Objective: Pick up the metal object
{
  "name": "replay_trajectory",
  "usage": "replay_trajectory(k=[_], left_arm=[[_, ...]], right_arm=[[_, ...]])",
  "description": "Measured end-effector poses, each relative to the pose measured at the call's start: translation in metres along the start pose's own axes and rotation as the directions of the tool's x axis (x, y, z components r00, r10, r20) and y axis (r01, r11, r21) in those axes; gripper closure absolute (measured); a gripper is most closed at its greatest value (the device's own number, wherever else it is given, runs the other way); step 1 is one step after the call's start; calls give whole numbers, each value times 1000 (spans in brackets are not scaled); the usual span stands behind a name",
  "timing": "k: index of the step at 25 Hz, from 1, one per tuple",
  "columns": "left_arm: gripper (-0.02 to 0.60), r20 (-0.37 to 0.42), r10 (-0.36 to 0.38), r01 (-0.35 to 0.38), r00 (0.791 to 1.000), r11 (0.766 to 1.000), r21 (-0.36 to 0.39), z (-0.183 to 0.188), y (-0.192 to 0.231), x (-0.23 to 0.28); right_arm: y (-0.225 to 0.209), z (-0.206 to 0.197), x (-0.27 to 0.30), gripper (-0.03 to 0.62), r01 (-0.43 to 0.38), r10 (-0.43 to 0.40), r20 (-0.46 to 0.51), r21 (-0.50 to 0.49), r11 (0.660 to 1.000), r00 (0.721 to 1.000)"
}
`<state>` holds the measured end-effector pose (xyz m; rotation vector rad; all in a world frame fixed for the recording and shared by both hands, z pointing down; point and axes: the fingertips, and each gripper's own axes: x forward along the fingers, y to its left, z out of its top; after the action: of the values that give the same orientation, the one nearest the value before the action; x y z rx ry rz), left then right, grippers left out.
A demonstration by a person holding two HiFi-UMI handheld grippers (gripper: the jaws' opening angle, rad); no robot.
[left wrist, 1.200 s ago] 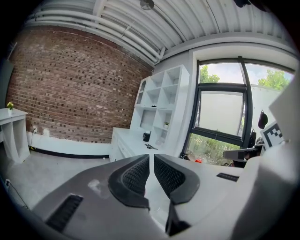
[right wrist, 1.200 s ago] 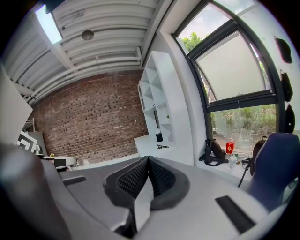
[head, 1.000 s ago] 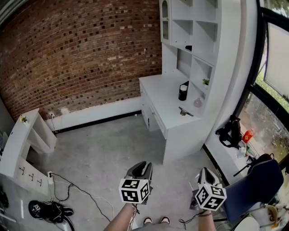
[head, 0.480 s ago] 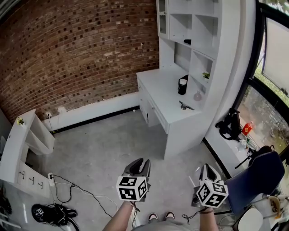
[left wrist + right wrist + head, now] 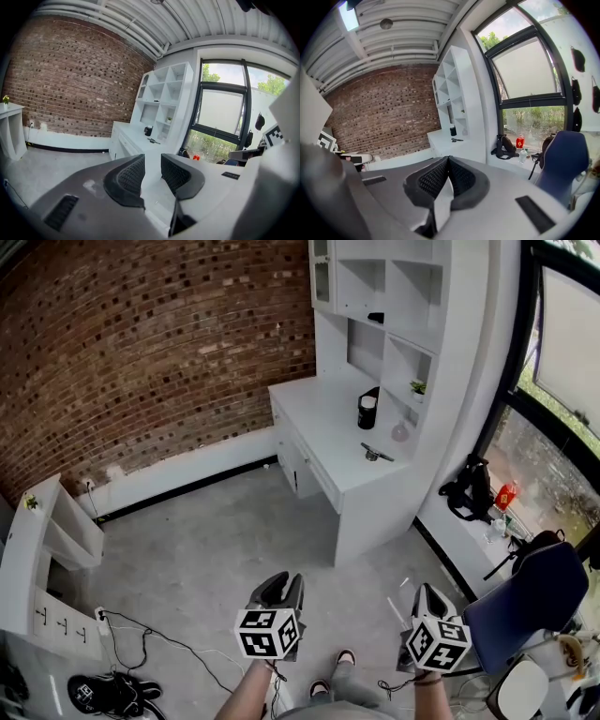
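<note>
The metal object (image 5: 376, 454) is a small dark metal piece lying on the white desk (image 5: 323, 432), far ahead of both grippers. It shows tiny in the left gripper view (image 5: 152, 140) and in the right gripper view (image 5: 457, 139). A black cup (image 5: 367, 412) stands behind it. My left gripper (image 5: 278, 588) hangs over the grey floor, its jaws a narrow gap apart and empty (image 5: 152, 164). My right gripper (image 5: 429, 602) is held low at the right with its pads pressed together on nothing (image 5: 448, 163).
White shelving (image 5: 403, 306) rises behind the desk. A black bag (image 5: 469, 498) and a red bottle (image 5: 504, 495) sit by the window, with a blue chair (image 5: 520, 601) at the right. A low white shelf unit (image 5: 47, 540) and floor cables (image 5: 141, 638) are at the left.
The desk has shifted left and up in the head view as the person moves across the floor. Both grippers keep their places and jaw states.
</note>
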<state>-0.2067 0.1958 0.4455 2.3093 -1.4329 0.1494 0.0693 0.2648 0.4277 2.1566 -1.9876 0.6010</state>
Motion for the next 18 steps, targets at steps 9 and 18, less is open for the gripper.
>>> replay_trajectory(k=[9,18], left_arm=[[474,2,0,0,1000,1000,18,19,7,49],[474,29,6,-7,1000,1000,25,58,3,128]], right_arm=[[0,23,55,594,-28,29,14,-12,1000,999],[-24,68,125,594,-46,46,27,-28,999,999]])
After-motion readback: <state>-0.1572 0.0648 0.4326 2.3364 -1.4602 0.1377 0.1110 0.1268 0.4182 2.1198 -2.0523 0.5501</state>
